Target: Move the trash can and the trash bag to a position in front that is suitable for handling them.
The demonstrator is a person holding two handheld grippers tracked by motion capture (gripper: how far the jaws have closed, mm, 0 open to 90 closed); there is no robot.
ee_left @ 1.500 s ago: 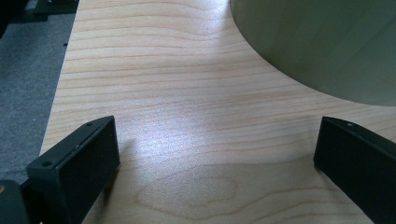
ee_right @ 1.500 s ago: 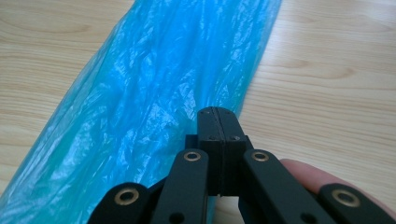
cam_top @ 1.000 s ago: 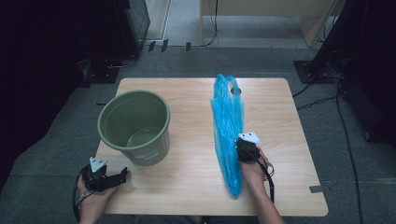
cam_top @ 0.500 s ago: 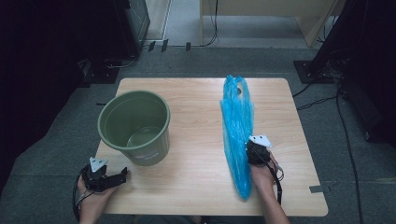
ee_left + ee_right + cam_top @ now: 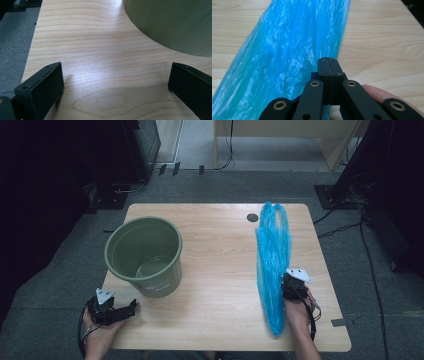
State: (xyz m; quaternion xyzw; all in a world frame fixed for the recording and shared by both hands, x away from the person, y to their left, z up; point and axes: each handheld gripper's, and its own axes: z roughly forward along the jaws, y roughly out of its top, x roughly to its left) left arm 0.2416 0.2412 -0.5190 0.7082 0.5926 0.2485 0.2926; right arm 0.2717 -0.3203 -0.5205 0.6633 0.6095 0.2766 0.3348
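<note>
Blue bag [image 5: 272, 265] flat on table [image 5: 220, 270], stretched long from far edge near a dark round hole [image 5: 252, 217] down toward near edge, on right side. Handles at far end, crumpled end nearest the person. Right gripper [image 5: 291, 285] at bag's right edge, about two thirds down its length. Jaws clenched tight together in right gripper view [image 5: 328, 61], tips against bag's edge [image 5: 287, 57]; plastic pinched or just touched, cannot tell. Fingertip [image 5: 377, 93] beside the linkage.

Green bucket [image 5: 144, 255] upright on left half of table, well apart from bag, some sheen at its bottom. Left gripper [image 5: 112, 309] at near left corner, just in front of bucket, lying low on tabletop. Left gripper view: jaws wide apart [image 5: 115, 82], released, bare wood between them, bucket wall [image 5: 175, 25] ahead at upper right, not touched.
</note>
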